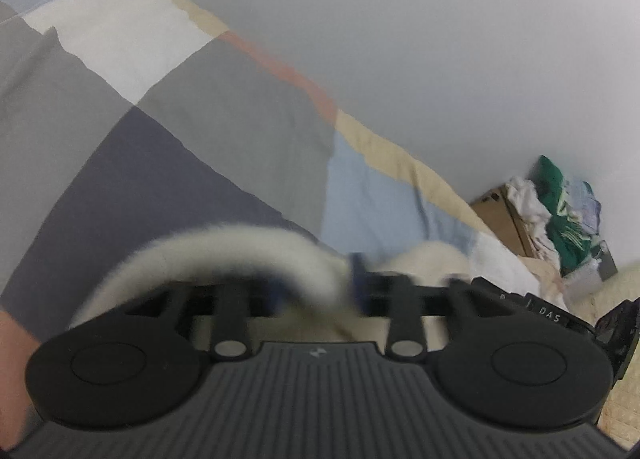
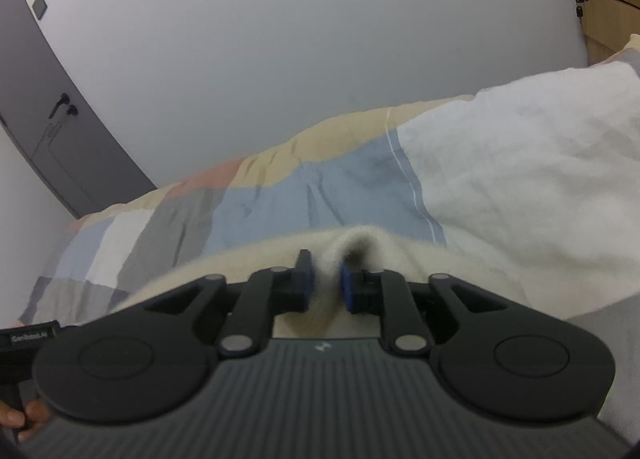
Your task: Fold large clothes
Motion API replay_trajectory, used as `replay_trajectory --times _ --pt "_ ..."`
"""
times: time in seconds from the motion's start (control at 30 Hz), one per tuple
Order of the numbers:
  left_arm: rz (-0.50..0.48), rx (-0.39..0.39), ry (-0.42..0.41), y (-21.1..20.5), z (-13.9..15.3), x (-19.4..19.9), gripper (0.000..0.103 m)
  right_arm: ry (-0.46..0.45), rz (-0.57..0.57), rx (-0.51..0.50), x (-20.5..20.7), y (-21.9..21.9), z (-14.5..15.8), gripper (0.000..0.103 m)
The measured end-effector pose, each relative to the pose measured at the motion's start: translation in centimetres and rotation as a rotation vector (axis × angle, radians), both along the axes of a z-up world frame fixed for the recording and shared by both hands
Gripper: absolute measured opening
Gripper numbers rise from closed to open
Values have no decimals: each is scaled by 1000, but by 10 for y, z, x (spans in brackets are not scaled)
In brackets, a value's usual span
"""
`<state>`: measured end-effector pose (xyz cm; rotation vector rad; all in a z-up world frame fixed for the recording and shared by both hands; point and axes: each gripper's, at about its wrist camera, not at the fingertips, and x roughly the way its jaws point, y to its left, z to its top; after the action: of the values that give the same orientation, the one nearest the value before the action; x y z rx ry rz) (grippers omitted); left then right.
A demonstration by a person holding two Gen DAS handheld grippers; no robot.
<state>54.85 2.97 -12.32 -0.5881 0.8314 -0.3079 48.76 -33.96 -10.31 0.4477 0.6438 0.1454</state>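
Pinching the cream garment (image 2: 256, 263), right gripper (image 2: 325, 285) and left gripper (image 1: 320, 287) clamp its edge

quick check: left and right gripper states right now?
Left gripper: blurred; fuzzy cream garment draped over it, grip cannot be told.
Right gripper: shut on the fuzzy cream garment.

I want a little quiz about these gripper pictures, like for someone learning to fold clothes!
1. True or false: the right hand-held gripper pinches a fold of the cream fuzzy garment.
2. What lies under the garment? A) patchwork quilt B) wooden floor C) glass desk
3. Fill in: in the left wrist view, beyond the left hand-held gripper, clothes are piled on a cardboard ____.

Key: 1 true; 2 A; 3 box.
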Motion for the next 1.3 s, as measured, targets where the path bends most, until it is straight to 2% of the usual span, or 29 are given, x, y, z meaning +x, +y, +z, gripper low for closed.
replay_trajectory --times 0.03,0.07,0.1,0.3,0.47,0.6,0.83,0.87,1.0,1.1,1.17,1.23,1.3 --pt "28 46 -21 2 11 -11 56 -1 6 8 6 1 2 44" --pt "33 85 -34 3 18 -19 56 -10 11 10 -2 1 8 56" --pt "25 111 -39 2 29 -34 56 -22 14 5 -11 2 14 62" --pt "6 206 -50 21 68 -123 57 -68 13 22 -72 -1 43 62" --pt "41 259 9 45 88 -211 57 -75 -29 -15 -151 -4 64 62" --pt "98 211 60 70 89 -276 57 -76 -62 -66 -216 -7 73 62" --pt "144 234 42 87 104 -366 57 -19 -124 -109 -302 -22 75 62" --pt "151 237 44 90 105 -374 57 -15 -130 -115 -312 -23 74 66" --pt "189 226 72 103 98 -402 57 19 -135 -98 -338 -28 62 68" --pt "223 163 146 114 82 -413 57 43 -159 -76 -352 -33 46 68" --pt "242 123 189 121 72 -418 57 91 -197 -58 -358 -37 33 68" --pt "257 97 212 126 65 -419 57 129 -218 -14 -362 -42 24 68" --pt "272 63 224 130 62 -420 57 165 -222 -11 -362 -43 15 68"
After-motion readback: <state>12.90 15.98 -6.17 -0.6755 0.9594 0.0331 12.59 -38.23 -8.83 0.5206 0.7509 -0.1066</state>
